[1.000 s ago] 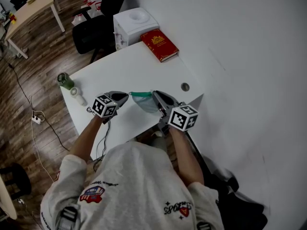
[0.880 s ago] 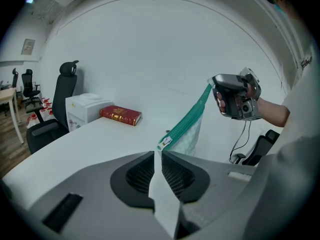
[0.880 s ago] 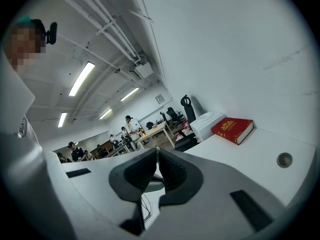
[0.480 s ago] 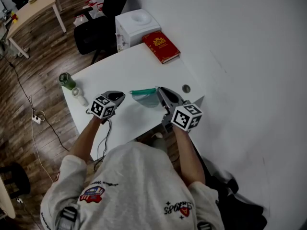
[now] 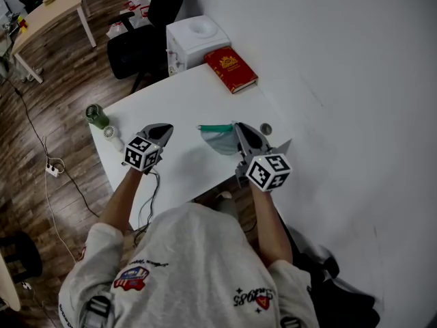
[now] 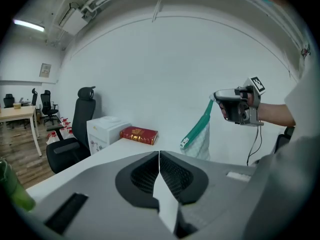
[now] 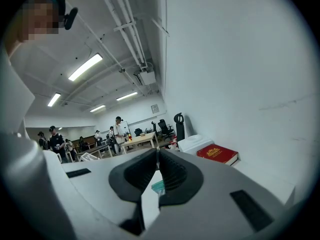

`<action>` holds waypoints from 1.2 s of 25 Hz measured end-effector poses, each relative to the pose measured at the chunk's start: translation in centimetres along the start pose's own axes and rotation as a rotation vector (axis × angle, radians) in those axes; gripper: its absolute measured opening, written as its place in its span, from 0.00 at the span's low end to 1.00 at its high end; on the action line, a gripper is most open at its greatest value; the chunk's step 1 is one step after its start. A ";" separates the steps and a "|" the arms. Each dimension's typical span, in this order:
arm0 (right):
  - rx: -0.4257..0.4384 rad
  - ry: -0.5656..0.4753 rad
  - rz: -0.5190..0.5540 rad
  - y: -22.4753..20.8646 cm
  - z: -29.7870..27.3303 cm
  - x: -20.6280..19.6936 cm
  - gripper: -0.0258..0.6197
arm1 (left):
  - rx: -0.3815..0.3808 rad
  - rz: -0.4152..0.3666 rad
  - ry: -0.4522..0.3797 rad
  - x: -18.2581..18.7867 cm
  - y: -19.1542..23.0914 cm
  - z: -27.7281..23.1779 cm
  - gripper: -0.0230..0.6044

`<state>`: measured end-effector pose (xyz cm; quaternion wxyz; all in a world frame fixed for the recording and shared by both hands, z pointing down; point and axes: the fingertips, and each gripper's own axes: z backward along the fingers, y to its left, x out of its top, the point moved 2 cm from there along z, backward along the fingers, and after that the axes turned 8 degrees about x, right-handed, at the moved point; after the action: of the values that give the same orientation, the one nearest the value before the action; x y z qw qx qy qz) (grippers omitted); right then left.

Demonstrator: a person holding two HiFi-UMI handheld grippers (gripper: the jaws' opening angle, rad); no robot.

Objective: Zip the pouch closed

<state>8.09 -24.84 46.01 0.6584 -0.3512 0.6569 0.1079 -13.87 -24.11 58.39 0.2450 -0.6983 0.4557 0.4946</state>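
while the right gripper [image 5: 239, 128] stays out of contact with the table, its jaws are clenched on a top corner of the pouch [image 6: 202, 134], which hangs in the air over the right part of the white table [image 5: 191, 101], teal zipper band slanting down from the jaws, pale body under it. a teal bit shows between the right jaws in the right gripper view. left gripper [image 5: 162, 130] is off to the left, apart from the pouch, jaws closing, tips together, nothing between them. red book [image 5: 231, 68] on the far table end, white box [image 5: 194, 36] just beyond it, green bottle [image 5: 95, 115] near the left corner
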 end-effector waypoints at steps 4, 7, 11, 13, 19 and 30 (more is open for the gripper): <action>-0.032 -0.039 0.066 -0.1 0.7 1.0 0.08 | 0.023 -0.006 -0.076 3.3 0.0 0.8 0.05; -0.055 -0.065 0.111 0.0 1.2 1.7 0.08 | 0.045 -0.038 -0.148 6.4 0.0 1.8 0.05; -0.076 -0.094 0.150 -0.6 1.7 2.6 0.08 | 0.087 -0.091 -0.267 11.4 0.3 3.5 0.05; -0.088 -0.103 0.159 -1.1 1.9 3.1 0.08 | 0.103 -0.108 -0.300 13.3 0.4 4.2 0.05; -0.124 -0.127 0.188 -1.8 2.7 4.0 0.08 | 0.129 -0.117 -0.329 14.9 0.6 5.1 0.05; -0.144 -0.120 0.224 -2.4 3.9 3.8 0.07 | 0.138 -0.098 -0.291 12.2 -0.1 4.8 0.05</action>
<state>13.05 -25.40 42.75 0.6535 -0.3147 0.6420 0.2485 -14.81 -25.08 45.31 0.3794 -0.6222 0.4139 0.5455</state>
